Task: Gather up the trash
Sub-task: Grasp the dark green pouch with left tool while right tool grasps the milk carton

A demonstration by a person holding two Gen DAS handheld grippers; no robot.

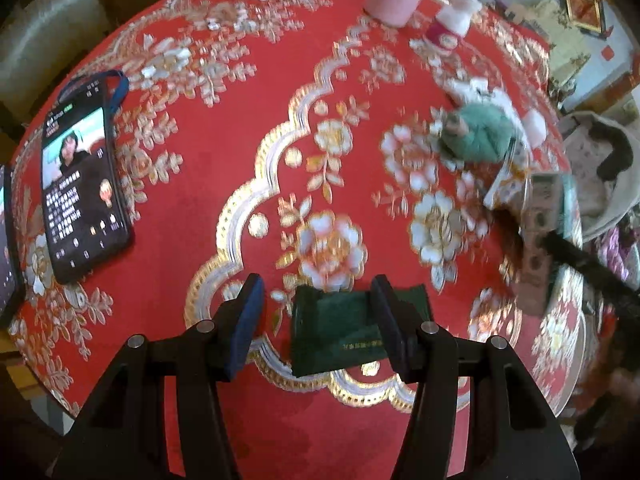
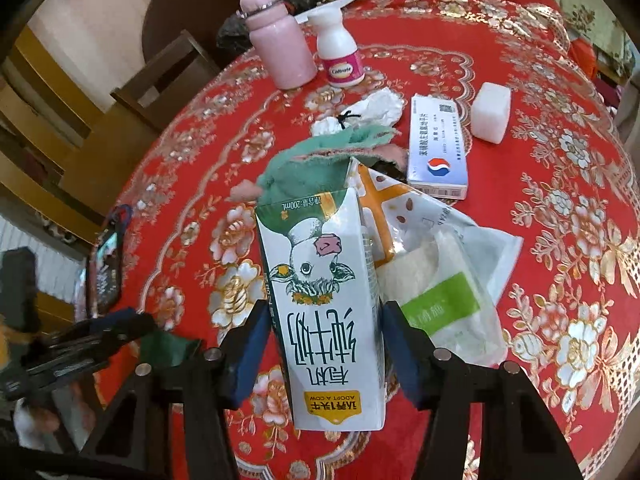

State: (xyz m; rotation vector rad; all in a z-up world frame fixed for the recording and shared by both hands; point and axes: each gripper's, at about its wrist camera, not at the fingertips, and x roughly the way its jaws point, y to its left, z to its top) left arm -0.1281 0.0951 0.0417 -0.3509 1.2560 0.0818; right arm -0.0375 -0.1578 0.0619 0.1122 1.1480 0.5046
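Covering the whole worktop [image 1: 192,208] is a red cloth with gold and white flowers, and the trash lies scattered across it.

Largest of the pieces, the milk carton [image 2: 324,304] sits between the pads of the right tongs [image 2: 324,354], its long axis running straight ahead along the fingers, its cow print upside down. The pads stand hard against its two sides, so I judge it gripped, though a thin gap on the left side is hard to rule out. Ahead of these tongs and partly under the carton lie a bread wrapper [image 2: 436,280] to the right and a crumpled green cloth [image 2: 320,160] beyond. The carton hides where they meet.

Smaller, the dark green packet [image 1: 344,332] lies flat directly below the left tongs [image 1: 316,328], its long side running across from one pad to the other. These tongs hang half open and empty, pointing steeply down. Their right finger covers part of the packet, so I cannot tell whether its right edge falls inside or outside the pad. That decides whether closing catches it. The left hand is plainly the nearer one.

Off to the far left of the left tongs lies a lit phone [image 1: 80,184], not trash. The right side of that view is smeared by blur.
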